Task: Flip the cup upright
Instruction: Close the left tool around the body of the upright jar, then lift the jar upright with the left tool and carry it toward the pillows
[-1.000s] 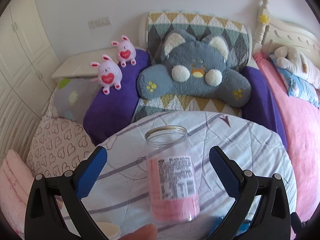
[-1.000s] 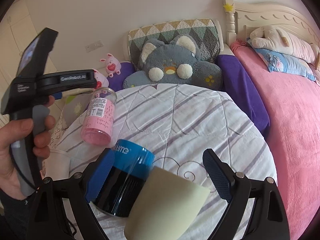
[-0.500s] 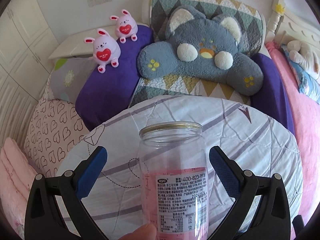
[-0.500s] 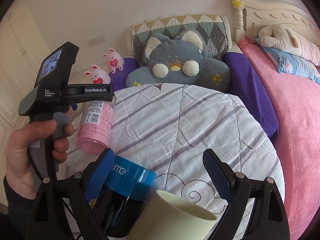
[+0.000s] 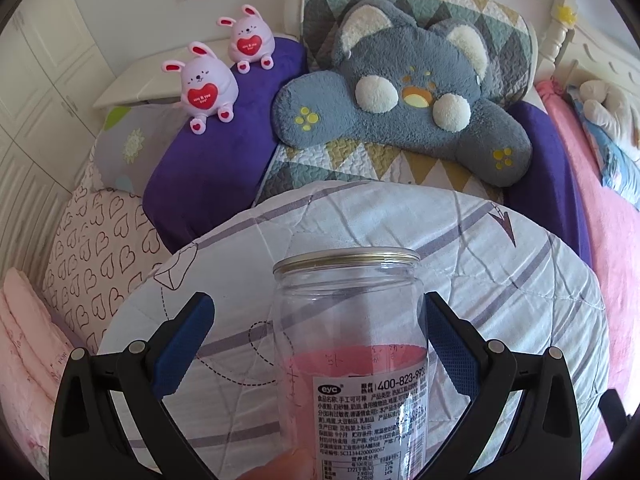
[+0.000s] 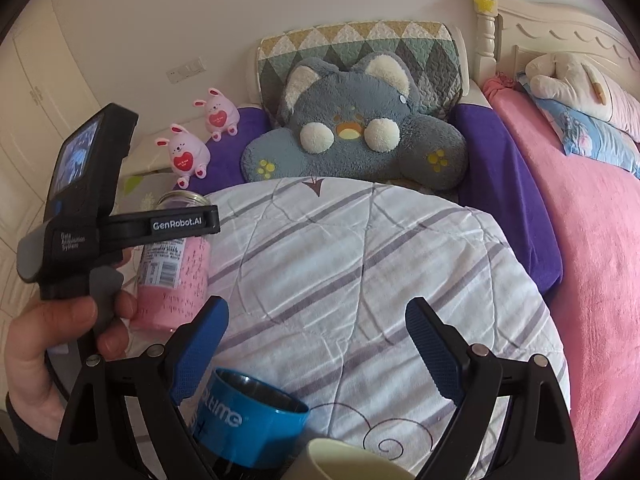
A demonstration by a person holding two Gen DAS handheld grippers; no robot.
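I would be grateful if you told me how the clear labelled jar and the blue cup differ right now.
The clear jar is see-through plastic with pink contents and a printed label; the blue cup is opaque with white lettering. The jar sits between the left tool fingers; the blue cup lies beside the right tool, ungripped. Both rest on the striped quilt.

Jar [image 5: 352, 364]: clear glass, pink lower band, white printed label. Cup [image 6: 250, 424]: blue band, black body. Second cup [image 6: 344, 460]: pale cream. Quilt [image 6: 360, 280]: white, lilac stripes. Cushion [image 5: 404, 92]: grey-blue, cream patches. Rabbits [image 5: 202, 88]: lilac, red hearts.
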